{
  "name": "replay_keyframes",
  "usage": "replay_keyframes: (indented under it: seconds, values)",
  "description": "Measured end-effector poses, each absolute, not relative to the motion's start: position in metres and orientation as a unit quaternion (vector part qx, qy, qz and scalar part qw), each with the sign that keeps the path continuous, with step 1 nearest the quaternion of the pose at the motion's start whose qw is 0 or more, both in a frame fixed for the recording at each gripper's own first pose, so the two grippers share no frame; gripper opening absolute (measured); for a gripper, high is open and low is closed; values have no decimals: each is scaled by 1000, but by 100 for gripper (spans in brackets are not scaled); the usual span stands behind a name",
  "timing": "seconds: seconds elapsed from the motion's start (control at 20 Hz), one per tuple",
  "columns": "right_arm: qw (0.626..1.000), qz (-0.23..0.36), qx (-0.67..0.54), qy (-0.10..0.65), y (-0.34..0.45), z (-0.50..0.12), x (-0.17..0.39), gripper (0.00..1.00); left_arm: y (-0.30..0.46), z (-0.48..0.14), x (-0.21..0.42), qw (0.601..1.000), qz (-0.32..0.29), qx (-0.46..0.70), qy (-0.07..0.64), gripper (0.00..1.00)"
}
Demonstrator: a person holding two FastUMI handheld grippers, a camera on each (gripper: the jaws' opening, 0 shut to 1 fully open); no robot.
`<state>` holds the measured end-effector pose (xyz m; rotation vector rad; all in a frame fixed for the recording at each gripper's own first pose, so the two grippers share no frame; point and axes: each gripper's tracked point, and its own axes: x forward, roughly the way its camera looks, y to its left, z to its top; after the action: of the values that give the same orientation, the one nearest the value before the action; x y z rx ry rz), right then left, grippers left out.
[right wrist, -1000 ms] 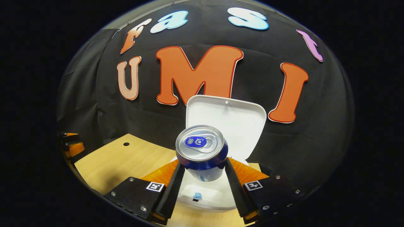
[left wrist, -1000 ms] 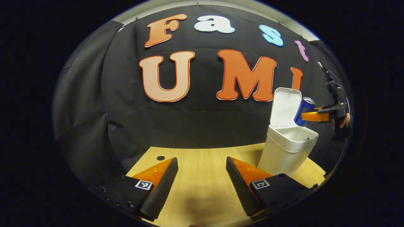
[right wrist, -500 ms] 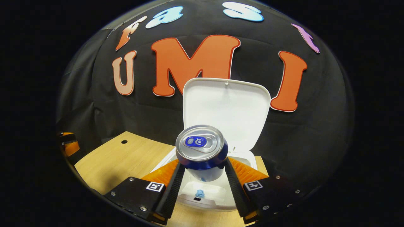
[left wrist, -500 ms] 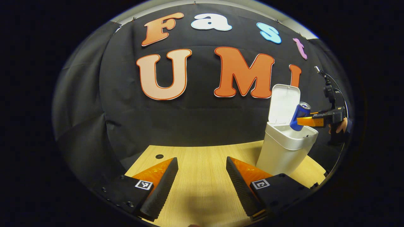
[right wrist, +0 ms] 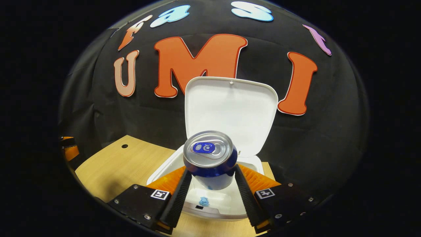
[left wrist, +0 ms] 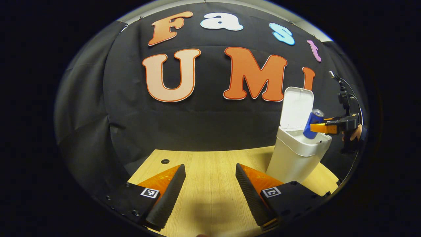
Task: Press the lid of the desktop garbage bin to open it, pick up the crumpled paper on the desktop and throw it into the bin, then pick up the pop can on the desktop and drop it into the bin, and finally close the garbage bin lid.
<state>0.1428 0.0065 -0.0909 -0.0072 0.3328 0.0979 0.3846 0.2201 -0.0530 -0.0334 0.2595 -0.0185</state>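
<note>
The pop can [right wrist: 210, 158] is gripped between both fingers of the right claw [right wrist: 210, 189], tilted over the mouth of the garbage bin [left wrist: 297, 154], whose lid [right wrist: 230, 112] stands raised. The can's lower end is hidden behind the fingers. The left claw [left wrist: 210, 191] is held spread over the counter [left wrist: 210, 171], gripping nothing. The bin's interior is largely obscured.

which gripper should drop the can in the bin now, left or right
Right. The right gripper is shut on the pop can just above the open bin, whose lid stands upright. The left gripper is open, holding nothing, low over the table beside the bin.
</note>
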Motion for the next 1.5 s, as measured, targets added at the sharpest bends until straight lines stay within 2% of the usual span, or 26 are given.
replay_keyframes:
  seconds: [0.25, 0.8, 1.25, 1.5]
  values:
    - [987, 43, -12, 154, 1, -80, 144, 82, 220, -54, 385, 991, -10, -17, 129, 98]
    - [993, 50, -10, 106, 1, -6, 163, 83, 220, -61, 384, 991, -7, -8, 134, 97]
    - [997, 37, -36, 61, -11, 69, 193, 85, 210, -72, 387, 990, -19, -18, 142, 98]
    - [996, 33, -62, 57, -15, 96, 220, 85, 224, -79, 384, 988, -7, -13, 151, 98]
